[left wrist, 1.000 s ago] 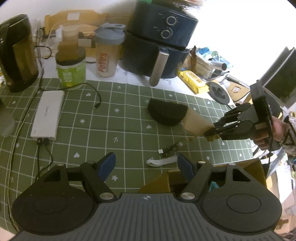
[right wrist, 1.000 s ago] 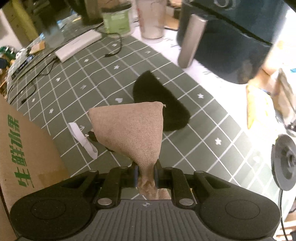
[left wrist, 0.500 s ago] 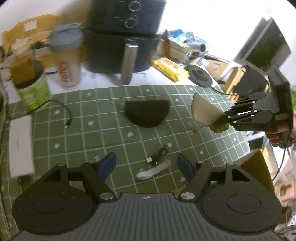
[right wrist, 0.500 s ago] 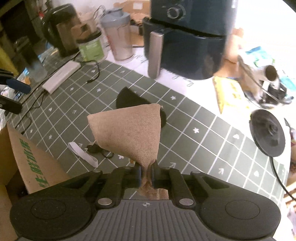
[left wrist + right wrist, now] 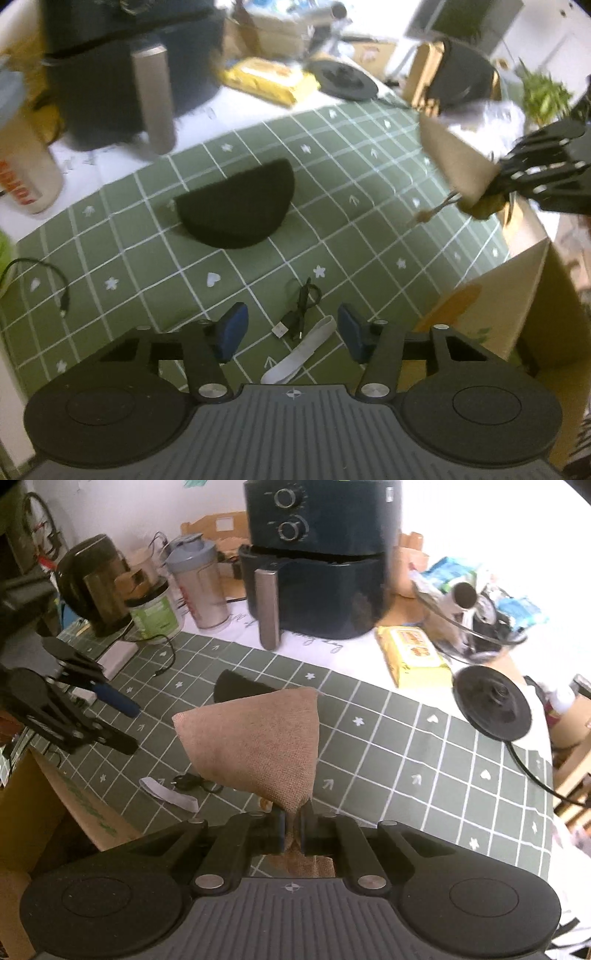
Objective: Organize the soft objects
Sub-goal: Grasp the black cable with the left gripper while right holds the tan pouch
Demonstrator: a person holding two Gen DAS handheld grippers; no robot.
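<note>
Tan cloth pouch (image 5: 255, 749), pinched at its gathered neck by the right gripper (image 5: 293, 829), its fingers nearly together, hangs clear above the green gridded tabletop (image 5: 399, 746) and hides most of the black half-round pad (image 5: 236, 206). Left gripper (image 5: 291, 332): fingers closing with nothing gripped, poised over a white strap (image 5: 301, 356) and small black cable (image 5: 299, 314). A cardboard box (image 5: 517, 306) is cut off at the edge; the air fryer (image 5: 317, 561) stands behind.
</note>
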